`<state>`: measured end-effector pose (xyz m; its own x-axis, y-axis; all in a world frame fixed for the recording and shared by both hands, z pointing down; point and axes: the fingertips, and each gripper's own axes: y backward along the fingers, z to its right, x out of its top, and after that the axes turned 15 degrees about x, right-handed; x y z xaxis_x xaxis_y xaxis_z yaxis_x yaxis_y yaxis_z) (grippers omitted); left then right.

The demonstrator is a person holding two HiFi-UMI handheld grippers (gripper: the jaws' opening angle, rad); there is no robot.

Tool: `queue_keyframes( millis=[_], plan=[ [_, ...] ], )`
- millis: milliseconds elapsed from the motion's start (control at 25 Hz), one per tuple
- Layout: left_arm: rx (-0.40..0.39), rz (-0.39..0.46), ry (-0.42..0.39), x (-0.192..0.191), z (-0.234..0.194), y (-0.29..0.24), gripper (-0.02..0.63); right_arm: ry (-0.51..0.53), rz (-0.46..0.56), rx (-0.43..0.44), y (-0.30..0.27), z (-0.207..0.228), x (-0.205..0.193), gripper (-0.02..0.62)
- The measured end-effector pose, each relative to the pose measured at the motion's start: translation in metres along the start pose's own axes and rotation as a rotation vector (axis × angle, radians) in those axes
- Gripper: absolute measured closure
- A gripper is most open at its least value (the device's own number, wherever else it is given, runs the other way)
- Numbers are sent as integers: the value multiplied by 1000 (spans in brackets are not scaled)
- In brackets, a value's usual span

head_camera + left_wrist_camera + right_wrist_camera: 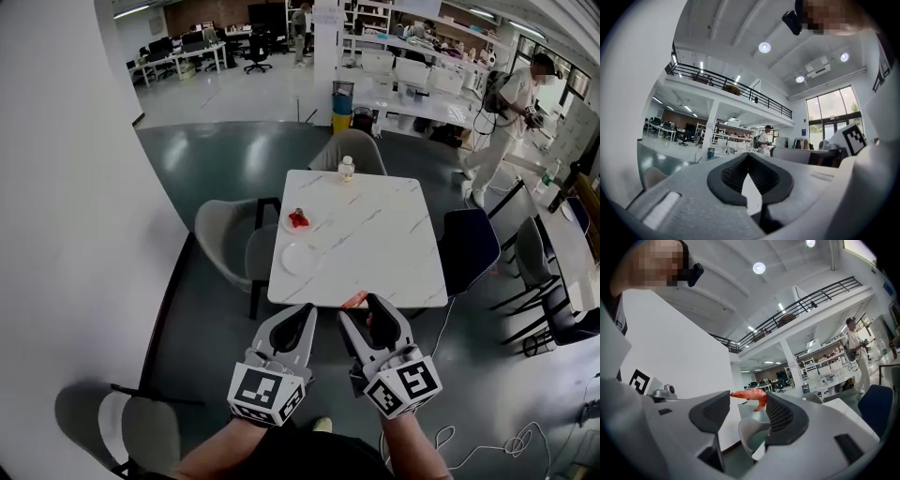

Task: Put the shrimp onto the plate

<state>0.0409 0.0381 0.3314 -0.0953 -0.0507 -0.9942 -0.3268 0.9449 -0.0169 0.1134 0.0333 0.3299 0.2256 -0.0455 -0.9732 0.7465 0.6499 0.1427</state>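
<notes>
An orange shrimp (751,395) spans the tips of my right gripper (747,403), which is shut on it; in the head view the shrimp (354,300) shows at the right gripper (362,303), just short of the table's near edge. My left gripper (305,312) hangs beside it, shut and holding nothing, its pads meeting at the tips (749,157). On the white marble table (375,244) an empty white plate (300,259) lies near the left edge. Beyond it a smaller plate (288,226) holds red shrimp (298,218).
A small bottle (346,168) stands at the table's far edge. Grey chairs (225,239) sit at the left and far sides, a dark blue chair (469,246) at the right. A white wall runs along my left. A person (506,112) stands far back right.
</notes>
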Motion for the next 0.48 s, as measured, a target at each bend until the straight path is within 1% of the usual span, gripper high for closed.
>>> queue_keyframes(
  millis=[240, 480],
  plan=[
    [-32, 5, -8, 6, -46, -55, 598, -2, -11, -25, -64, 29, -7, 351],
    [-94, -3, 3, 9, -94, -107, 598, -2, -32, -71, -126, 55, -16, 351]
  ],
)
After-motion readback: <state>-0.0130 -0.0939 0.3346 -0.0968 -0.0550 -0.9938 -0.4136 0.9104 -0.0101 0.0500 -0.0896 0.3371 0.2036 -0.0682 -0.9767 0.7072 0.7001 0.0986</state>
